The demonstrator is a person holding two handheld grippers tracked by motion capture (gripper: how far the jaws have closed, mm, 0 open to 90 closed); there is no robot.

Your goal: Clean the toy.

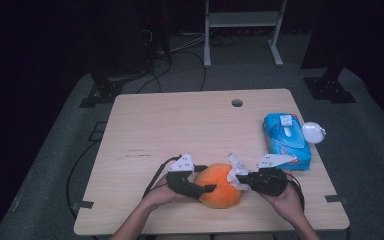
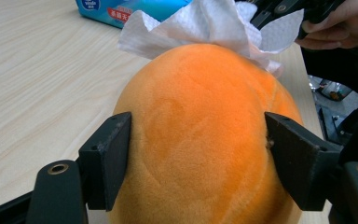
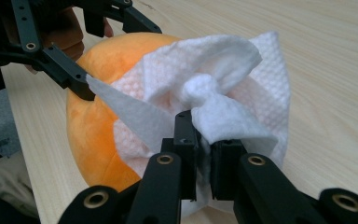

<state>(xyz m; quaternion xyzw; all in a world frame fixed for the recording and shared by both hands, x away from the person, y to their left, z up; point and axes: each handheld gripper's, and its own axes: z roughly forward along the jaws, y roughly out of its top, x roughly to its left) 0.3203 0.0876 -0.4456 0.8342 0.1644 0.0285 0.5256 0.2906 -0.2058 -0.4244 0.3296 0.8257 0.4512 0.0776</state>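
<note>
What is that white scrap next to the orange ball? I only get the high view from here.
Observer: It is a paper tissue with a dimpled pattern. The right gripper view shows it draped over the top of the orange plush ball.
Operator: Is something holding it there?
Observer: Yes. The right gripper has its jaws shut on a bunched twist of the tissue.
Operator: And the other tool?
Observer: In the left gripper view, the left gripper has one jaw pressed against each side of the ball.
</note>
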